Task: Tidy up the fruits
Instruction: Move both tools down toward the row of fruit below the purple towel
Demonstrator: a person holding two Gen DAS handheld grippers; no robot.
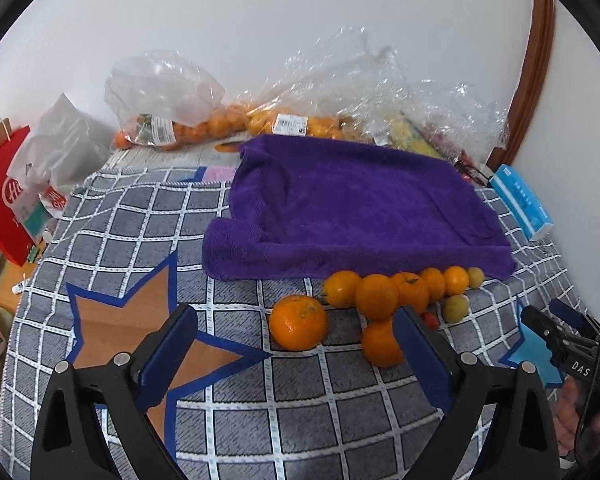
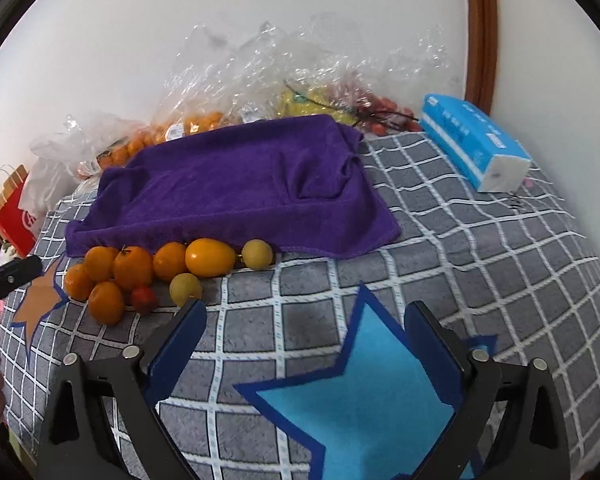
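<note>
Fruits [image 1: 396,292] row runs along towel [image 1: 352,208].

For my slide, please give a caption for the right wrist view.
Open right gripper above a blue star patch; loose oranges lie along a purple towel.

Purple towel [image 1: 352,208] concealed whatever lay beneath; bagged fruit [image 1: 220,124] blurred behind plastic; red bag [image 1: 0,204] was cropped.

Oranges [image 1: 298,322], yellow plums [image 2: 257,254] and a small red fruit [image 2: 144,298] cluster against the purple towel's [image 1: 340,208] front edge.
</note>
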